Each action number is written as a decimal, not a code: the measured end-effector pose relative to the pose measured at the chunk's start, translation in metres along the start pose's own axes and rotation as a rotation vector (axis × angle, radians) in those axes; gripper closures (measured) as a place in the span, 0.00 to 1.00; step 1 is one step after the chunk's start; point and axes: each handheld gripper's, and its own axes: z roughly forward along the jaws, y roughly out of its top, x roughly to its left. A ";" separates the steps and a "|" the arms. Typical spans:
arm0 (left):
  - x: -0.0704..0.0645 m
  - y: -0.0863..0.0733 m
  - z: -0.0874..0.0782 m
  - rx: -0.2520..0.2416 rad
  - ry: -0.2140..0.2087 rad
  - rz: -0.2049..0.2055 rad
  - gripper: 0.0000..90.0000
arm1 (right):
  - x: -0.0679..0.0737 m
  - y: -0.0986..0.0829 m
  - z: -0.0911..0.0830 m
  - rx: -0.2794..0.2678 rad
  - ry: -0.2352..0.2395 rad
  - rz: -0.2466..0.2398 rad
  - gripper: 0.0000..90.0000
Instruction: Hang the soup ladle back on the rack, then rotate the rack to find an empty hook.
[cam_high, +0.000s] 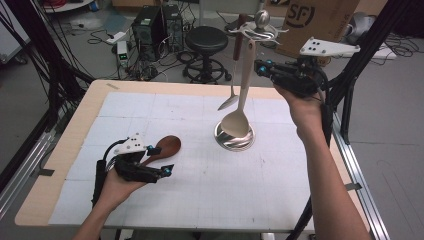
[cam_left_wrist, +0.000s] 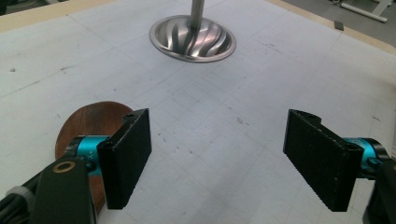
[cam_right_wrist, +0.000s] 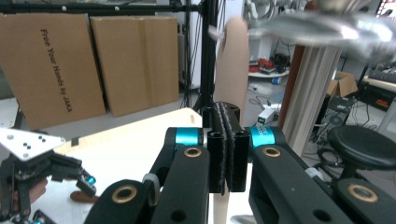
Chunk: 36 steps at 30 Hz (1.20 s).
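High view hides my right gripper's (cam_high: 261, 67) jaws behind the beige spoon (cam_high: 239, 117); its own view shows them pressed on that handle. My left gripper (cam_left_wrist: 217, 161) stands spread beside the brown spoon (cam_left_wrist: 88, 126), half-hidden by one jaw.

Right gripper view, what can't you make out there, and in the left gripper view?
Right gripper view: rack top blurred; shut right tongs cover the middle of the beige spoon.
Left gripper view: brown spoon partly behind the open left tongs; rack pole cut off by the top edge.
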 end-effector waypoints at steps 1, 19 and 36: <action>0.000 0.000 0.000 0.001 0.000 0.002 0.27 | 0.000 0.002 0.000 0.001 -0.001 0.002 0.99; 0.000 0.000 -0.001 -0.007 -0.004 -0.004 0.27 | -0.005 0.014 0.004 -0.027 -0.037 -0.013 0.99; 0.001 0.000 -0.001 -0.007 -0.001 0.002 0.27 | -0.002 0.013 0.013 -0.045 -0.042 -0.012 0.99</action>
